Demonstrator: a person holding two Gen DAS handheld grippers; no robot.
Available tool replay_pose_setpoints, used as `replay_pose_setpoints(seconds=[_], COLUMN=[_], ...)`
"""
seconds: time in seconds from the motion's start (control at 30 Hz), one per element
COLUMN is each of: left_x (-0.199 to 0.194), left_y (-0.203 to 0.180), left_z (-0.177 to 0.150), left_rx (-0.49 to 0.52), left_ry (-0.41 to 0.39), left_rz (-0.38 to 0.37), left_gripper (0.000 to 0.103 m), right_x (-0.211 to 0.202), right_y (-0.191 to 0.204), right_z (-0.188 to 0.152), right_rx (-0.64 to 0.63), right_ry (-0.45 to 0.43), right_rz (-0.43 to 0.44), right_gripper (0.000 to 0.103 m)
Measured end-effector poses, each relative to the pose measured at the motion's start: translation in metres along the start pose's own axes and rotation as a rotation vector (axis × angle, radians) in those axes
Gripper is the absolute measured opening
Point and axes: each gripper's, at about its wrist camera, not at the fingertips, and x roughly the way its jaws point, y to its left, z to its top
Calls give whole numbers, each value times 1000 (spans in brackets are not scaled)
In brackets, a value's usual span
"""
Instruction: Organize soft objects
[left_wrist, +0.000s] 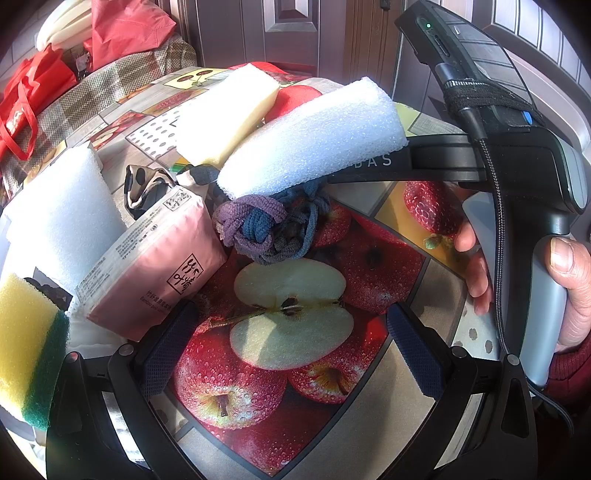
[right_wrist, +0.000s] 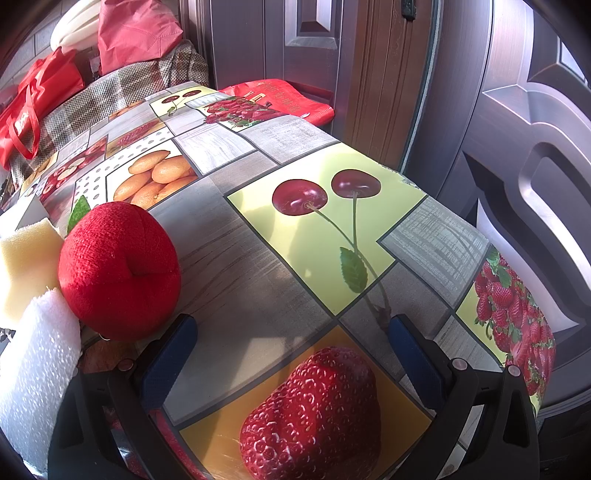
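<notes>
L gripper (left_wrist: 291, 347) wide, empty – hair ties (left_wrist: 269, 225) ahead. R gripper (right_wrist: 291, 354) wide, empty – red fabric ball (right_wrist: 118, 273) beside L finger.

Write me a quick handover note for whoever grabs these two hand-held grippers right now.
Left hand-held gripper: open, empty, above the fruit-print tablecloth. Right hand-held gripper: open, empty.
Clustered ahead of the left one: long white foam block lying on the tangled purple and blue hair ties, pale yellow foam slab, pink tissue pack, second white foam block, yellow-green scouring sponge. Red knitted ball sits beside the right one.
Done: nothing visibly sorted. Left: everything.
</notes>
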Motion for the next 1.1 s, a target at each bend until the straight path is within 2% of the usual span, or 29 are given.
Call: replay_pose_setpoints(seconds=[0.1, 0.17, 0.3, 0.47, 0.6, 0.73, 0.77, 0.83, 0.9, 0.97, 1.1], left_x=[2, -5, -56, -130, -170, -200, -204, -206, -204, -197, -172], left_y=[-2, 3, 16, 34, 73, 109, 118, 132, 135, 130, 105], left_z=[3, 7, 17, 20, -1, -51, -64, -87, -105, -116, -124], left_rx=[10, -26, -119, -179, -303, -376, -398, -439, -453, -426, -311], left_ry=[-7, -34, -200, -393, -496, -640, -648, -598, -526, -463, -306], left_rz=[-17, -57, -146, -187, -169, -140, -127, -89, 0, 88, 53], left_gripper=[102, 102, 103, 103, 103, 103, 103, 103, 103, 103, 103], right_x=[0, 0, 0, 0, 0, 0, 0, 0, 1, 1, 2], right_y=[0, 0, 1, 1, 1, 1, 1, 1, 2, 2, 2], right_z=[0, 0, 0, 0, 0, 0, 0, 0, 0, 0, 1], right_rx=[0, 1, 0, 0, 0, 0, 0, 0, -4, -3, -5], right_ry=[0, 0, 0, 0, 0, 0, 0, 0, 2, 4, 4], right_rz=[0, 1, -1, 0, 0, -1, -1, -1, -6, -5, 8], right_gripper=[103, 103, 103, 103, 103, 103, 103, 103, 103, 103, 103])
